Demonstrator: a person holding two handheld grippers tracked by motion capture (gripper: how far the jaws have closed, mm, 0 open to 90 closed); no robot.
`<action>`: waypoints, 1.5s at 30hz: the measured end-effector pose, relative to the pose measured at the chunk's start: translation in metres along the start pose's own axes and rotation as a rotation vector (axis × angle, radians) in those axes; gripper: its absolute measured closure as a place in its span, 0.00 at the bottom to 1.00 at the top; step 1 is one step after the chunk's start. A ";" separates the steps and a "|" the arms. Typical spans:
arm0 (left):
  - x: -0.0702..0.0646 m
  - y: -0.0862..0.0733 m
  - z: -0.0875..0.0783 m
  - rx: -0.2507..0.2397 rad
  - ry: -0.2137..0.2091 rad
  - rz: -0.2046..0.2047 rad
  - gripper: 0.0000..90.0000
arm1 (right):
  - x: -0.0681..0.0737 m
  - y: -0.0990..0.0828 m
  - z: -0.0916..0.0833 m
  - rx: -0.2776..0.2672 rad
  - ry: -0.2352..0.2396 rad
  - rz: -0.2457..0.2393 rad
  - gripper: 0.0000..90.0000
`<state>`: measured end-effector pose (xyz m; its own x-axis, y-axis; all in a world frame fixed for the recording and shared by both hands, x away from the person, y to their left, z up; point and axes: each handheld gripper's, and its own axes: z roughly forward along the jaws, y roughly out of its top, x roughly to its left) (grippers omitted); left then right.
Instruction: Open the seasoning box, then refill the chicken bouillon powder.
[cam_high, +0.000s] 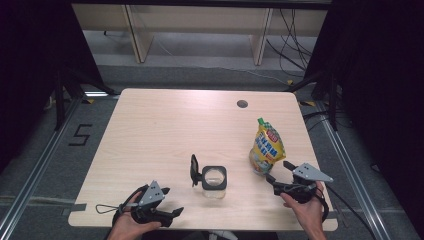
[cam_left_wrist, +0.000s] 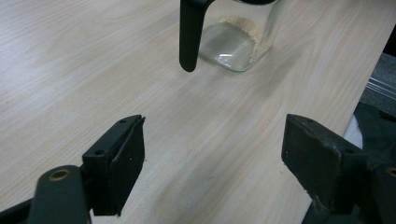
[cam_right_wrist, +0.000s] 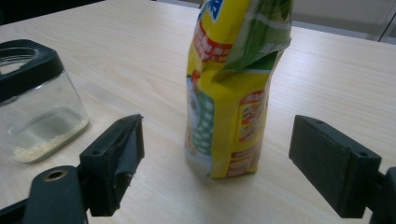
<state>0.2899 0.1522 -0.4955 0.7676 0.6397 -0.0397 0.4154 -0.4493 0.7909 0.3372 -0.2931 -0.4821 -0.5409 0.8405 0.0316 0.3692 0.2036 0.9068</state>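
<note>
2 grippers, left (cam_high: 167, 200) and right (cam_high: 280, 172), jaws apart on nothing; 1 yellow pouch (cam_high: 267, 146), 1 glass jar (cam_high: 214, 181).

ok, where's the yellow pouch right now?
In the high view the yellow pouch stands upright on the right half of the table, right of the glass jar and just ahead of the open right tongs.

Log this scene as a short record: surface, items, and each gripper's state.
surface: wooden table
pouch: yellow pouch, upright, near the right edge
jar: glass jar with black rim, lid open, a little pale powder at the bottom
left gripper: open, holding nothing, aimed at the jar
right gripper: open, pouch ahead between the jaws, untouched
</note>
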 end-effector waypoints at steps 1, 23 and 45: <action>0.001 0.000 -0.001 0.007 -0.007 0.008 0.23 | -0.001 0.000 0.002 0.003 -0.003 -0.005 0.21; 0.005 0.008 0.011 -0.001 -0.038 0.019 0.24 | -0.014 -0.004 0.032 -0.066 -0.037 0.006 0.17; 0.001 0.008 0.012 -0.017 -0.049 0.012 0.24 | -0.008 0.000 0.056 -0.121 -0.065 0.078 0.25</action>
<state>0.3000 0.1418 -0.4966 0.7958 0.6026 -0.0597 0.3976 -0.4457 0.8020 0.3838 -0.2715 -0.5063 -0.4630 0.8827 0.0802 0.3121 0.0777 0.9469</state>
